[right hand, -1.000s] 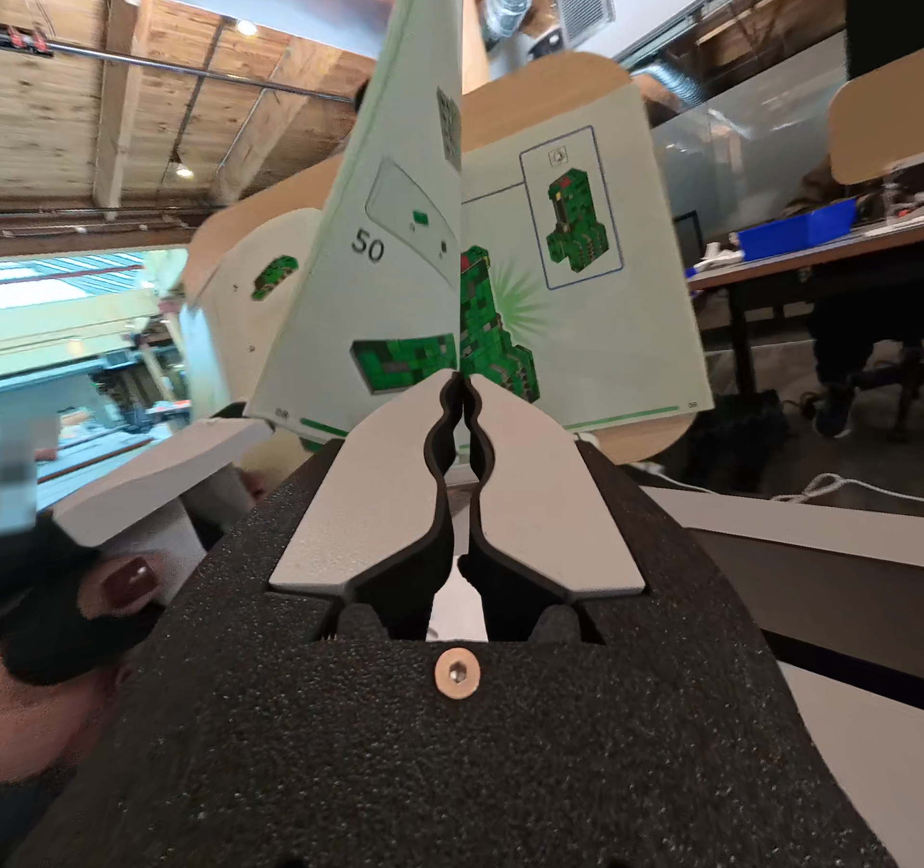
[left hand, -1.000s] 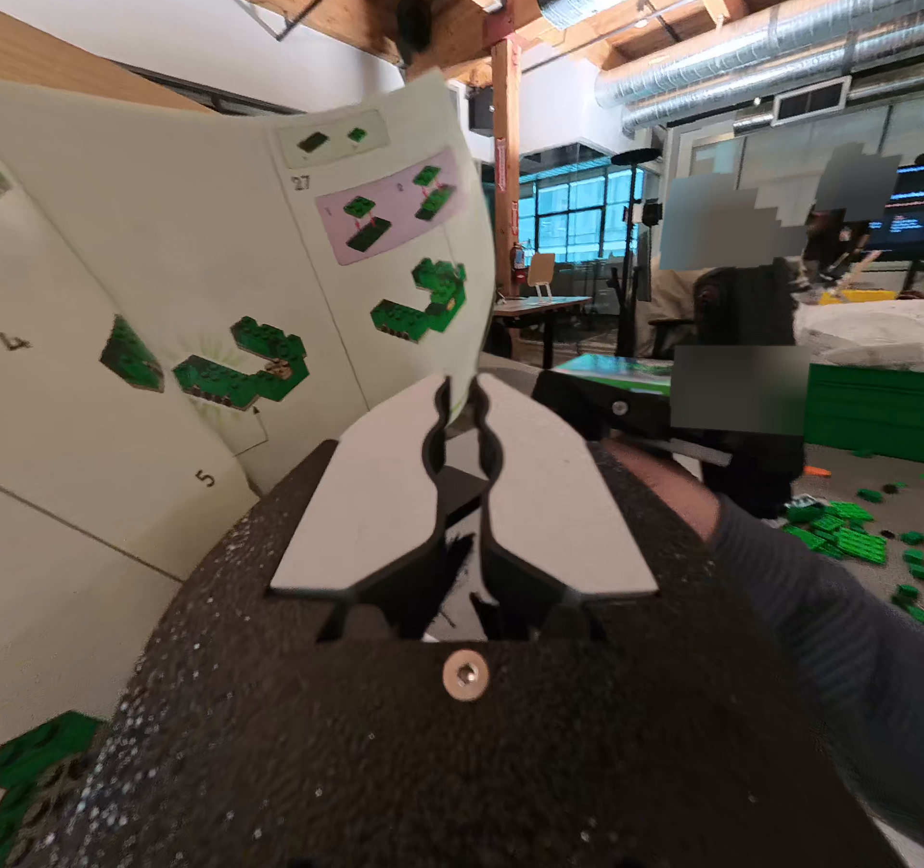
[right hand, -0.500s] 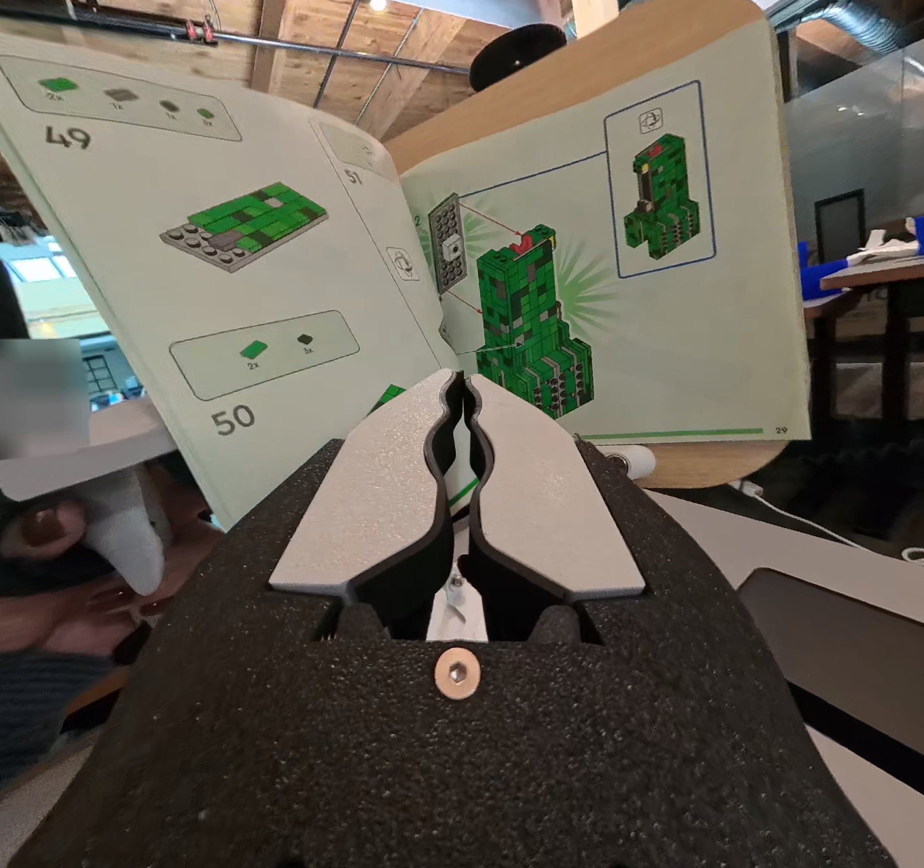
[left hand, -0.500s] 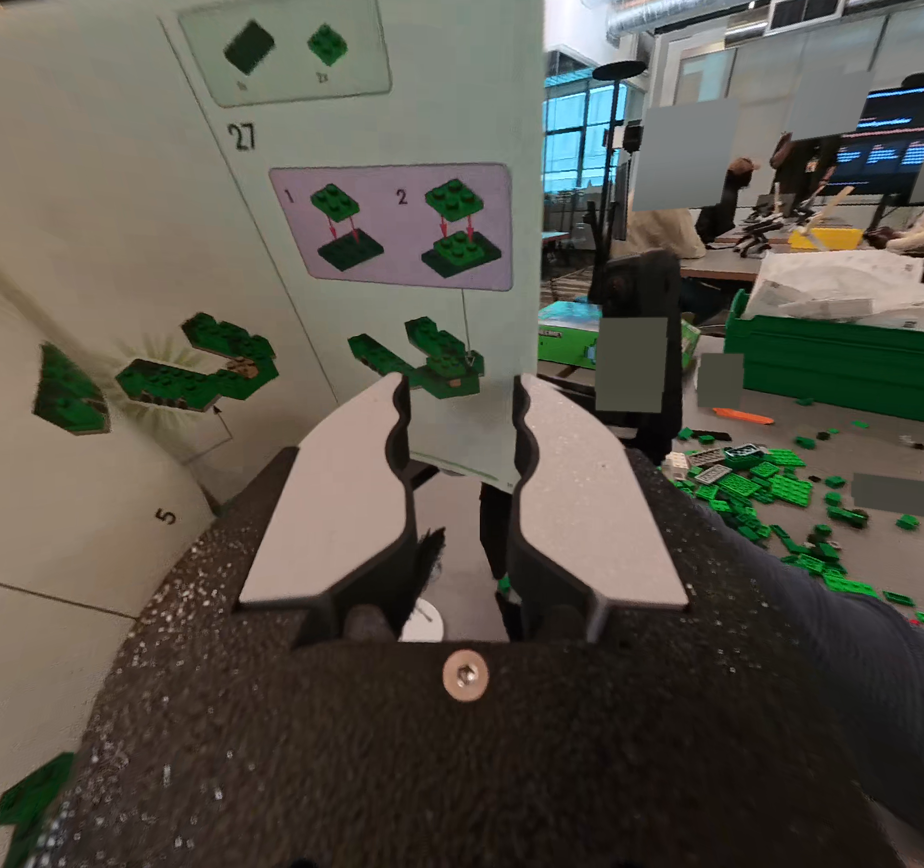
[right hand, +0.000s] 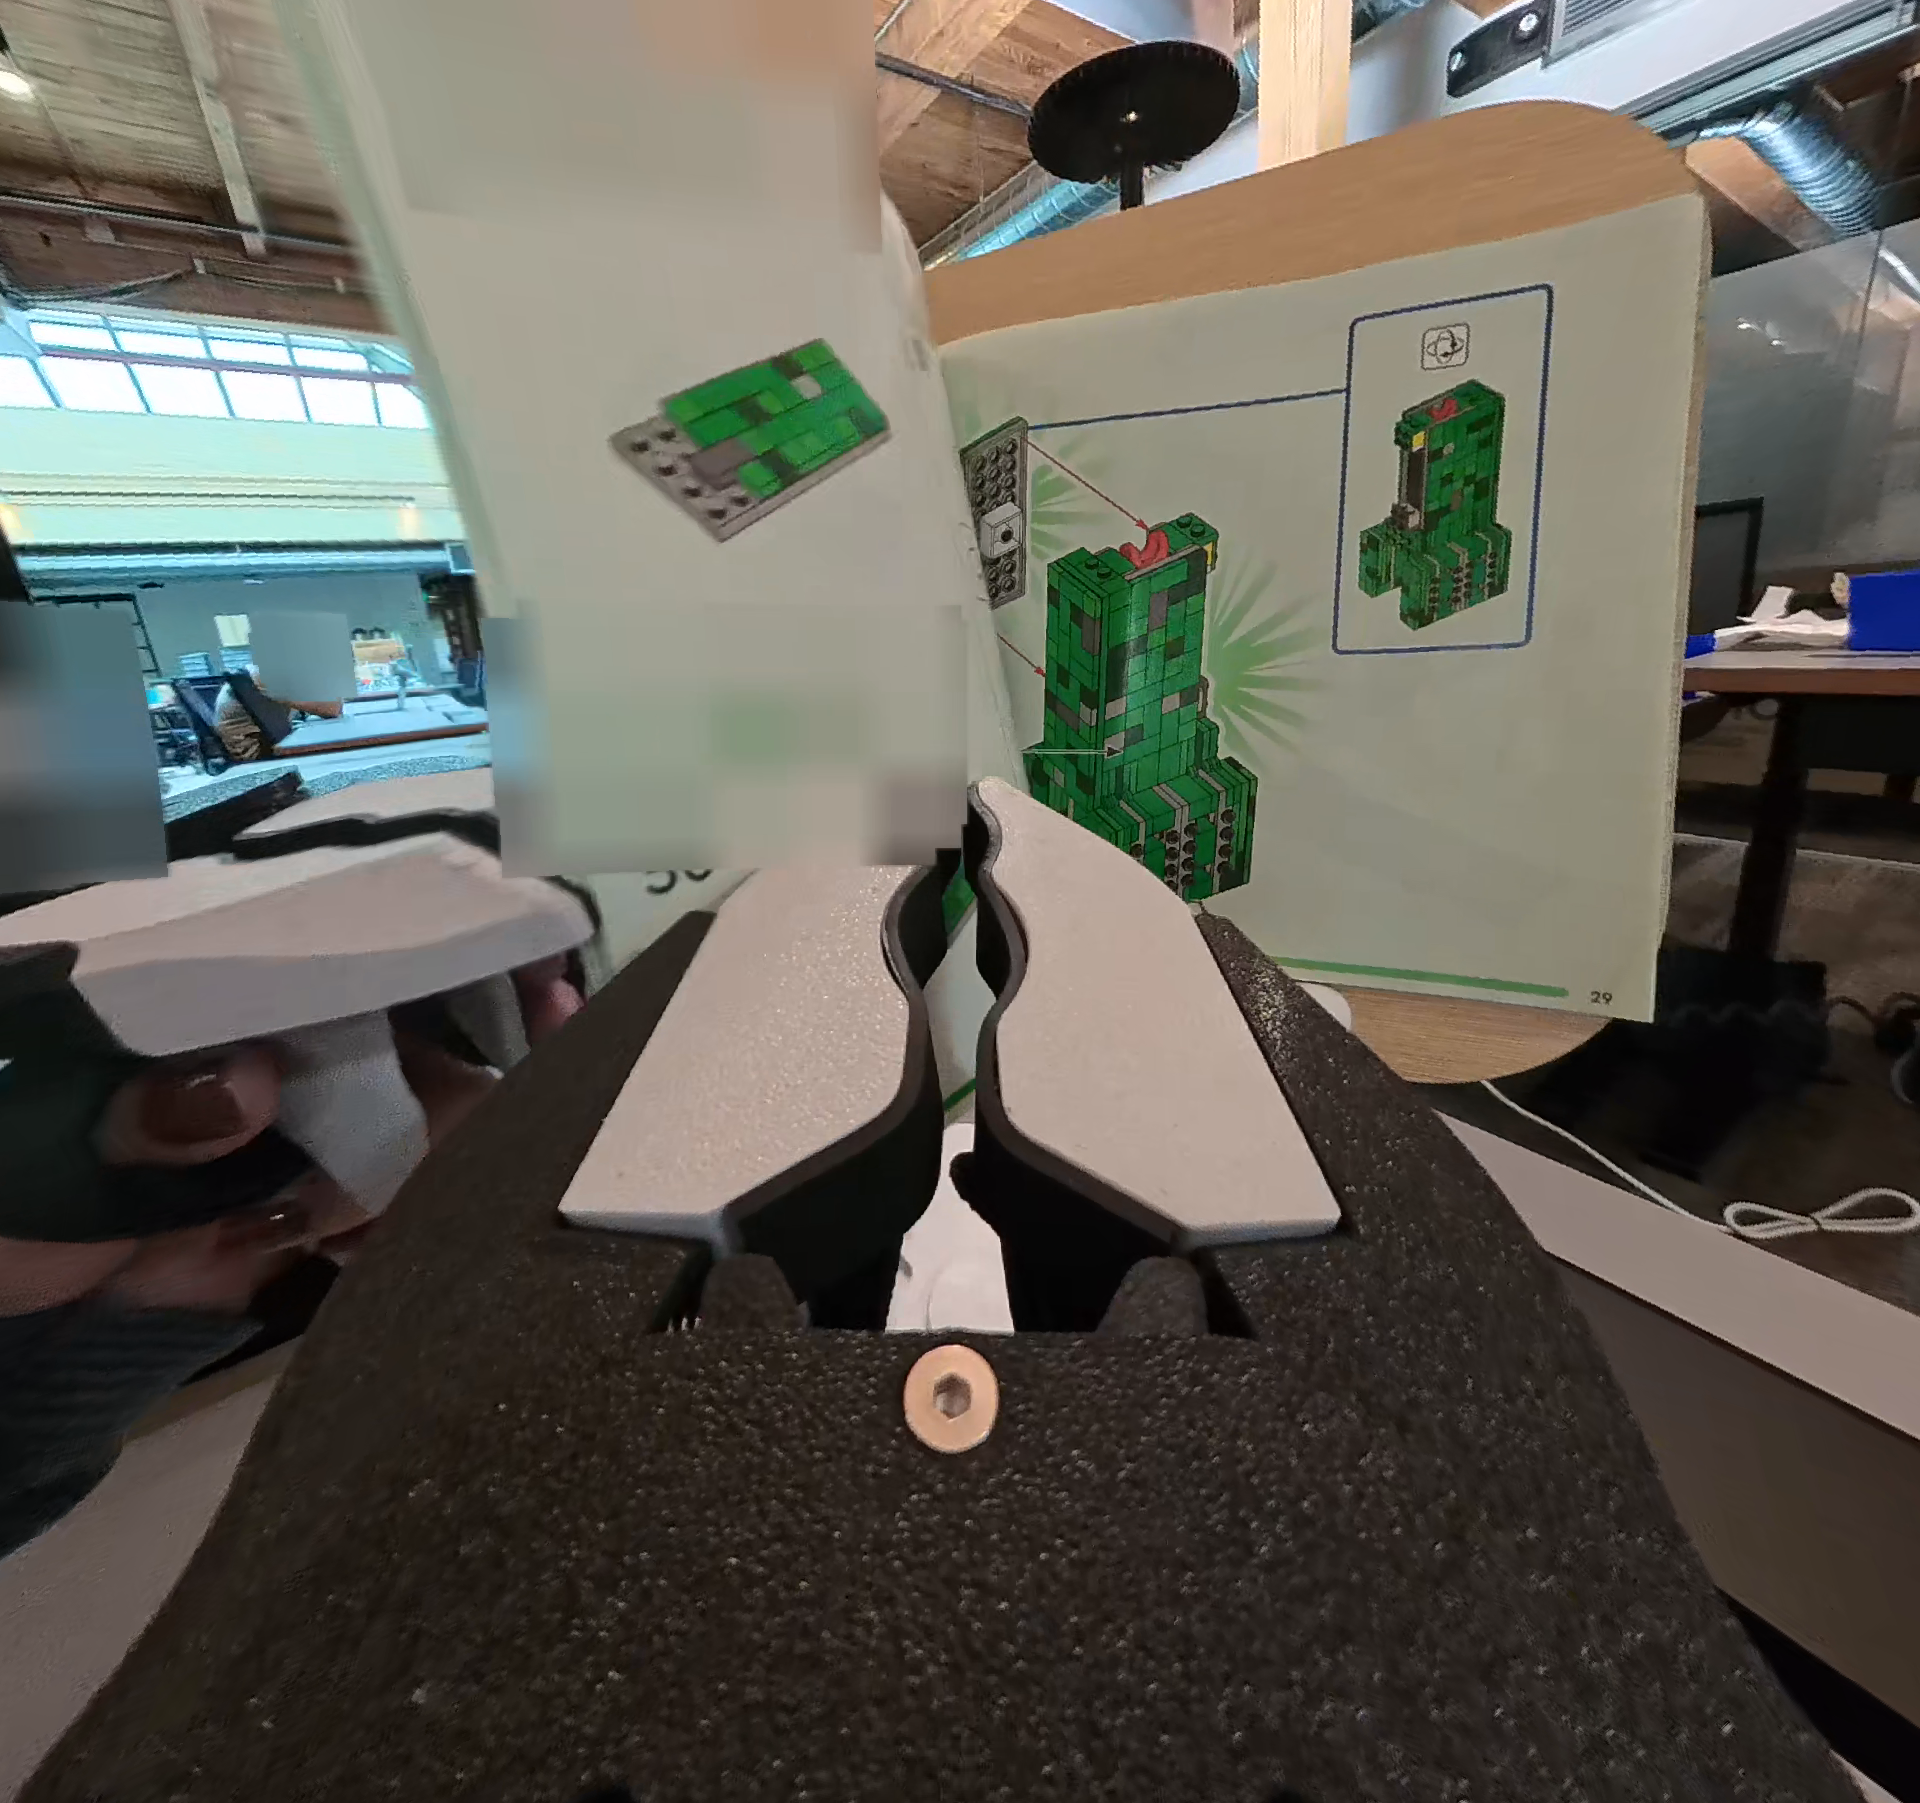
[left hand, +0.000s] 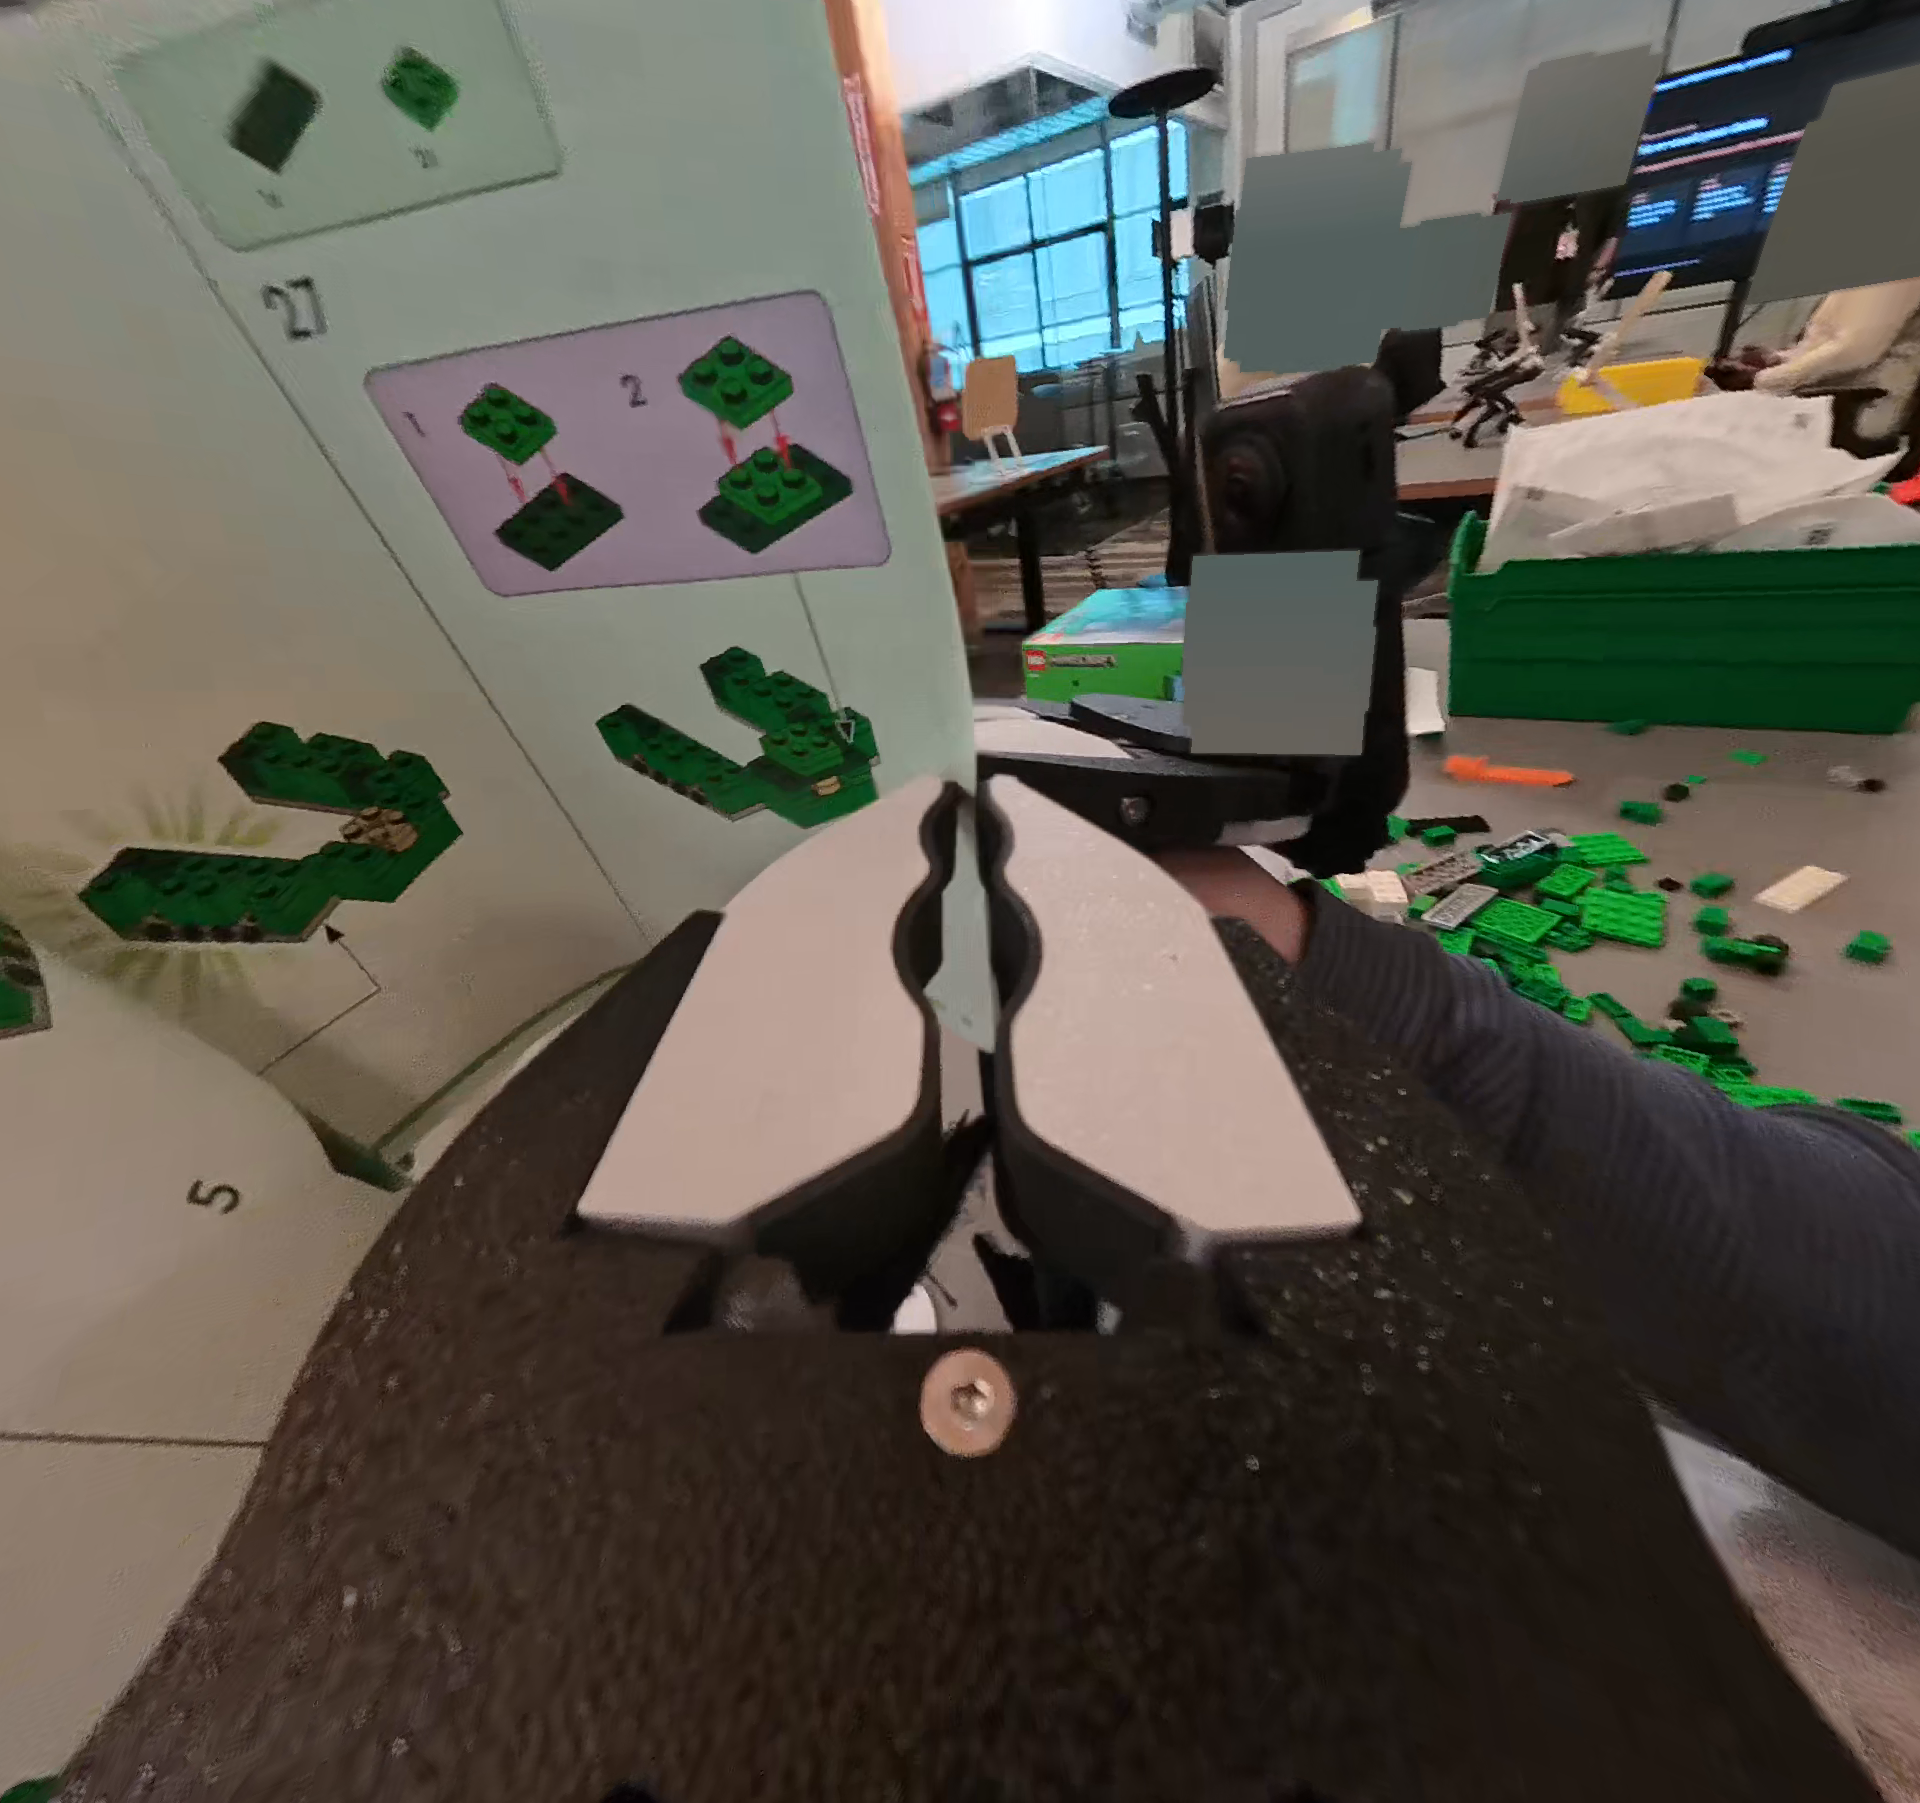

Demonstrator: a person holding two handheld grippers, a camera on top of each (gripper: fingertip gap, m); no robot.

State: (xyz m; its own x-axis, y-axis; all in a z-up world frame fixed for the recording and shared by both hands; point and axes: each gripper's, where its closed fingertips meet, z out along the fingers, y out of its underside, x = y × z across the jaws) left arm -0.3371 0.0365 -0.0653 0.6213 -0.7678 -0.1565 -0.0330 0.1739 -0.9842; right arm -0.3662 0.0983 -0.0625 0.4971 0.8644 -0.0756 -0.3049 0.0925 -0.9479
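Observation:
An open brick-building instruction booklet [left hand: 520, 506] stands upright to the left in the left wrist view. My left gripper [left hand: 964, 797] is shut on the free edge of one of its pages. My right gripper [left hand: 1091, 777] shows just beyond it. In the right wrist view the booklet [right hand: 1351, 766] leans on a wooden board [right hand: 1299, 226]. My right gripper [right hand: 961, 818] pinches the bottom edge of a lifted page near the spine. That page is motion-blurred and swung to the left. My left gripper [right hand: 312, 932] shows at the left edge, held by a hand.
Several loose green bricks [left hand: 1538, 912] lie on the grey table to the right, with an orange tool [left hand: 1507, 771]. A green bin [left hand: 1683, 631] with white bags and a green box [left hand: 1101, 647] stand behind. A white cable [right hand: 1818, 1218] lies at the right. A dark sleeve [left hand: 1558, 1182] crosses in front. The left gripper's tips are roughly 7 cm from the right gripper's.
My left gripper opened around the page edge half a second ago and has now shut on it. The page in my right gripper swung from edge-on to spread out leftward.

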